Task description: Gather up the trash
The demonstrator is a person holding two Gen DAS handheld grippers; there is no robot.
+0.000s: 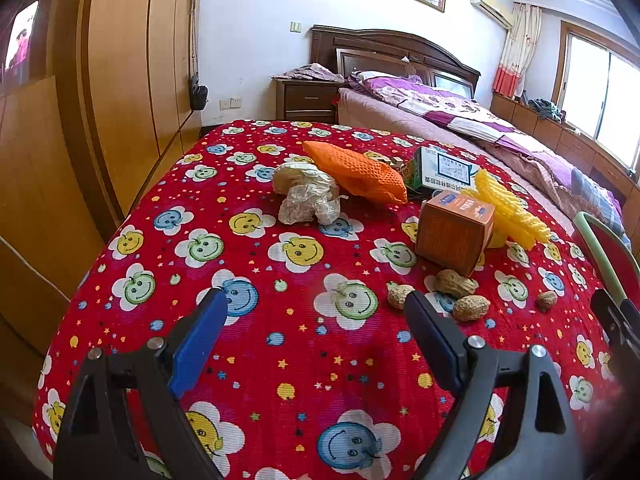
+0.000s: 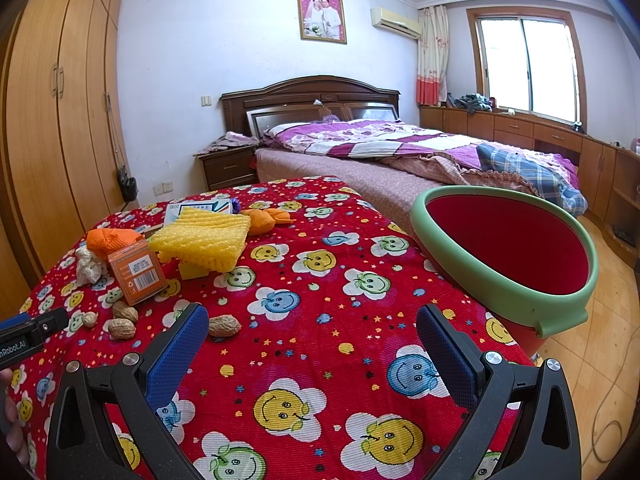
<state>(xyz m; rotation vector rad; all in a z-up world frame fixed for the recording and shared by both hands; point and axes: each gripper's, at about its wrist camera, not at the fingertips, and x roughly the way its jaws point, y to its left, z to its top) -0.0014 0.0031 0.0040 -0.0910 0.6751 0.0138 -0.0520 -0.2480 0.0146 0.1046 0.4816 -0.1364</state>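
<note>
Your left gripper point(image 1: 316, 304) hangs over the red smiley-print tablecloth point(image 1: 280, 360) with its blue pads spread wide and nothing between them; your right gripper point(image 2: 312, 320) is just as wide and just as empty. The trash sits ahead of you on the cloth: a crumpled tissue point(image 1: 308, 198), an orange foam net point(image 1: 356, 172), an orange carton point(image 1: 454, 232) standing upright, a yellow foam net point(image 1: 506, 208) beside it, a green-and-white box point(image 1: 440, 172) behind, and peanut shells point(image 1: 456, 284) scattered nearest the left fingers. The red bin with a green rim point(image 2: 560, 300) stands at the table's right edge.
</note>
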